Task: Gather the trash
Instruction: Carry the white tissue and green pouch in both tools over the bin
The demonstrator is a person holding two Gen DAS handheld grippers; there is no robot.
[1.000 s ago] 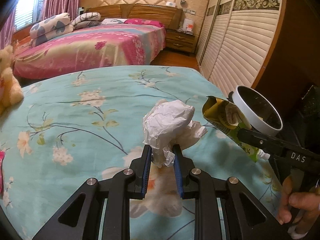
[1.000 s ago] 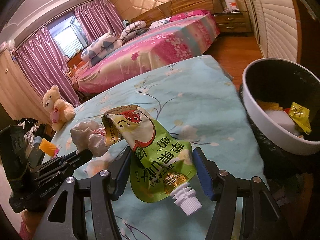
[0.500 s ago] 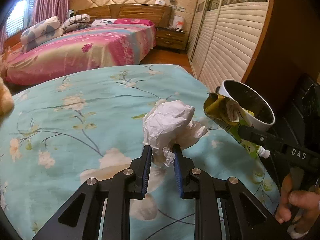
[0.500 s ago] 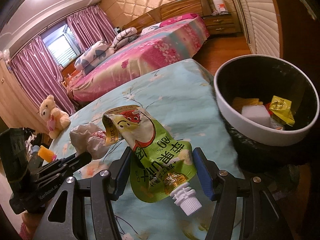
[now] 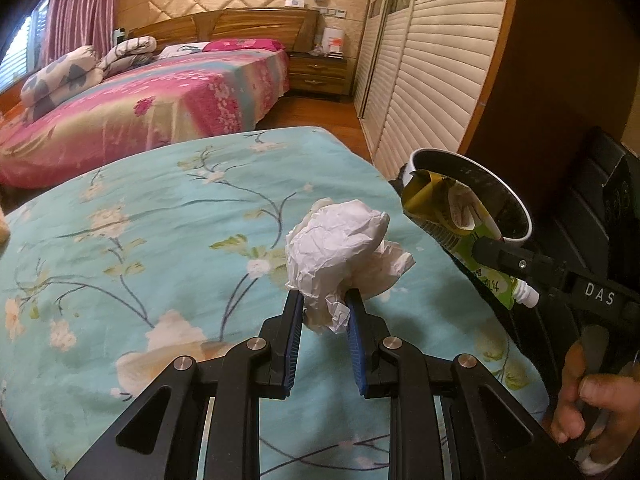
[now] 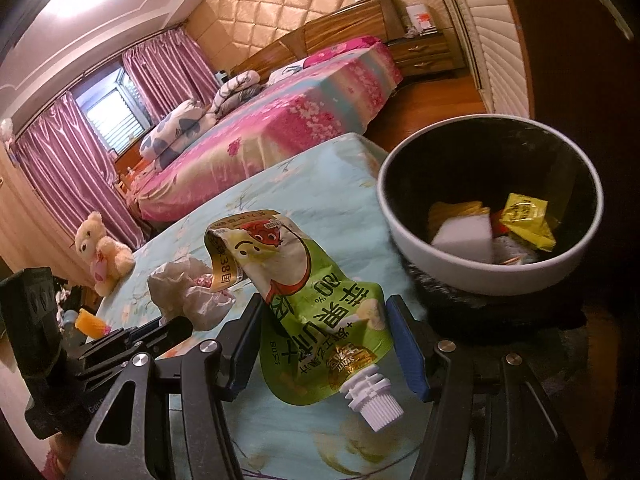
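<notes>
My left gripper (image 5: 323,300) is shut on a crumpled white paper wad (image 5: 340,252), held above the teal floral bedspread (image 5: 140,240). My right gripper (image 6: 324,304) is shut on a green spouted drink pouch (image 6: 320,308), its white cap pointing toward the camera. The pouch (image 5: 460,224) also shows in the left wrist view, hanging before the white-rimmed trash bin (image 5: 516,216). In the right wrist view the bin (image 6: 448,256) stands just right of the bed's edge and holds a white sponge, a yellow wrapper and other scraps. The paper wad (image 6: 188,296) sits left of the pouch there.
A cream teddy bear (image 6: 102,248) sits at the bed's far left. A pink bed (image 5: 140,100), a wooden nightstand (image 5: 318,74) and louvred wardrobe doors (image 5: 432,80) lie beyond. A hand (image 5: 592,404) grips the right tool. A dark chair (image 5: 600,200) stands behind the bin.
Both grippers have carried their trash rightward toward the bin, which now looks larger and closer in both views. The grips on the paper wad and the pouch are unchanged.
</notes>
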